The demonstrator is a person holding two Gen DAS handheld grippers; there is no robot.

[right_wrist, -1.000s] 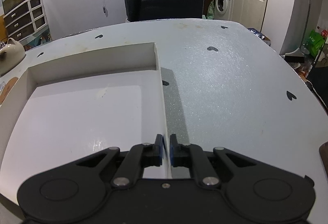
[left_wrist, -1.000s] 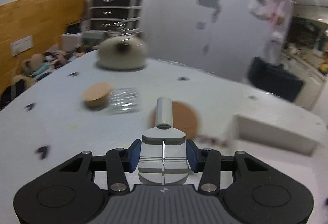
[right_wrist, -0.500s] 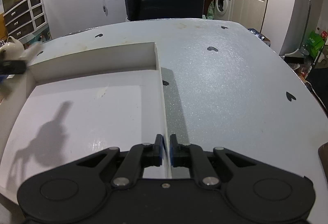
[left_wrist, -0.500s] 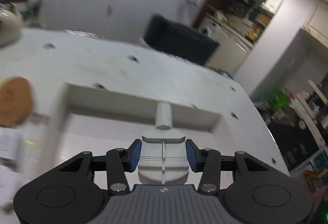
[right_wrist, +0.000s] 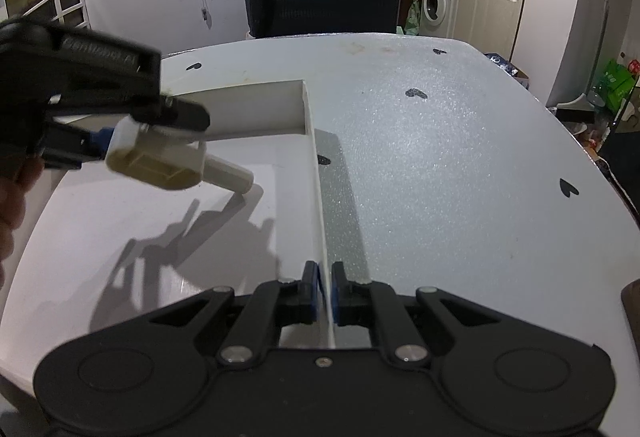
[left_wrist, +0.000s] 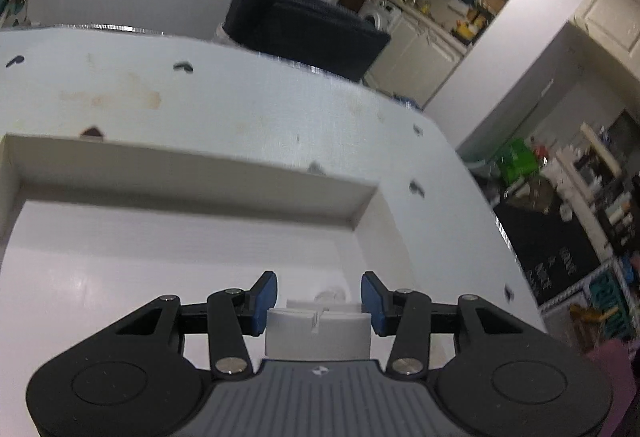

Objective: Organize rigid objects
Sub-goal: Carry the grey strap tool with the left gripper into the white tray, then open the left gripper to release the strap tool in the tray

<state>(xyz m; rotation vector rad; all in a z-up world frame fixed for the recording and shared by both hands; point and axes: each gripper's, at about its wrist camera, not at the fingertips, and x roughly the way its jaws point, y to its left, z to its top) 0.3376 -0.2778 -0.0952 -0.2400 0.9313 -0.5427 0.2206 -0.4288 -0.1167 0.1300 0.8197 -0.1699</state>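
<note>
left gripper [left_wrist: 319,299] has swung the grey plastic tool [right_wrist: 160,163] off the table and over the white tray [right_wrist: 308,125], not released yet

a second ago it faced the far-left clutter; now the tool hangs inside the tray's left-middle, stub end tipped down near the floor, contact unclear. left jaws narrow, clamped on the tool body. right gripper [right_wrist: 325,287] unmoved at the near edge, pinched tight on the tray's right wall. judged: carry done, next is lower and let go.
</note>
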